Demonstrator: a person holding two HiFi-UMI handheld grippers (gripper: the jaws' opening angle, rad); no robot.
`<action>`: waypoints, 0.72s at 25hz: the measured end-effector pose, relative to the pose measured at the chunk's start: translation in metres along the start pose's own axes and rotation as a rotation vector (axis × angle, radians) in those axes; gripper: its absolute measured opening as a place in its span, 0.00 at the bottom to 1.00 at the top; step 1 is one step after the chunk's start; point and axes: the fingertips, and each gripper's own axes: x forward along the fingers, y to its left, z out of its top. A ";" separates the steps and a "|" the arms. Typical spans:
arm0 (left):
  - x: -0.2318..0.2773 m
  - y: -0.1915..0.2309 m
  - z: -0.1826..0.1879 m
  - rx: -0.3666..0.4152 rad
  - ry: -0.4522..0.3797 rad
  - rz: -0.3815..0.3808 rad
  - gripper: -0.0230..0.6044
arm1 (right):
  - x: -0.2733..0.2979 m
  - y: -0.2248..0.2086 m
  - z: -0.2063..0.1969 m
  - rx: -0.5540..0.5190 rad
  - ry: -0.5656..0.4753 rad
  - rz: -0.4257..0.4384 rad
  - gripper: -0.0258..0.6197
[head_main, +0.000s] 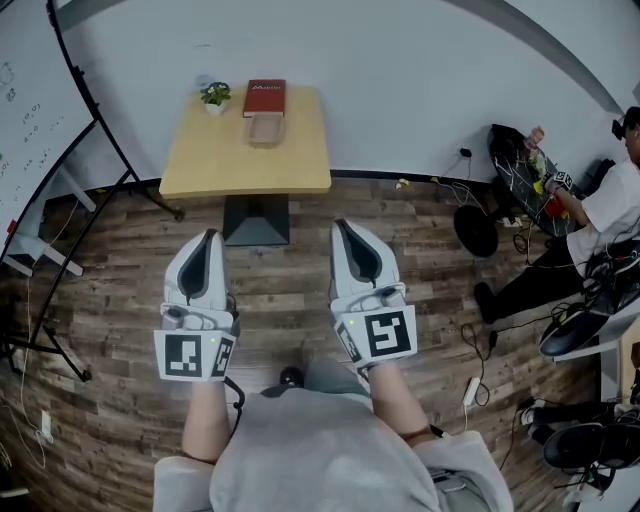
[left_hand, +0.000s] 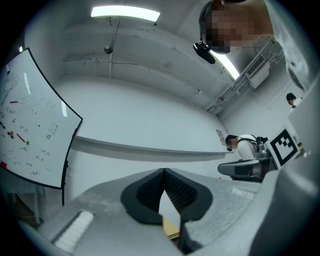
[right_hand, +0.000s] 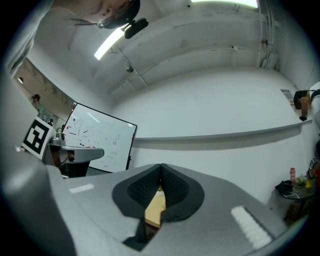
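Head view: the left gripper (head_main: 209, 237) and the right gripper (head_main: 342, 226) are held side by side over a wood-plank floor (head_main: 120, 320), both pointing ahead. Their jaws are closed and nothing is between them. Straight ahead and well apart from both stands a small square surface (head_main: 200, 165) of pale wood on a dark pedestal, set against the wall. On its far half lie a shallow tan tray (head_main: 267, 129), a red book (head_main: 265, 97) touching the tray's far end, and a little green plant (head_main: 215, 95) in a white pot just to the left of the book. The tray's long axis runs away from the person, in line with the jaws. It lies between the two grippers' lines, so neither is clearly nearer. A whiteboard (head_main: 30, 120) on a black stand leans at the left, and a seated person (head_main: 610, 215) is at the far right.

Left gripper view: the ribbed black pads meet at their tips and hold nothing. A sliver of the pale wood surface (left_hand: 171, 228) shows through the gap below them.

Right gripper view: these jaws are likewise shut and empty. The same wooden surface (right_hand: 155, 206) shows in the gap under the tips, with a fleck of green that may be the plant.
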 end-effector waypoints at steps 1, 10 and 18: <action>0.002 0.001 -0.002 -0.004 0.002 -0.001 0.04 | 0.002 -0.001 -0.001 -0.001 0.003 -0.001 0.04; 0.030 0.020 -0.016 -0.010 0.009 0.012 0.04 | 0.039 -0.012 -0.011 -0.006 0.002 0.010 0.04; 0.083 0.054 -0.030 -0.004 0.007 0.038 0.04 | 0.103 -0.031 -0.025 0.002 0.000 0.034 0.04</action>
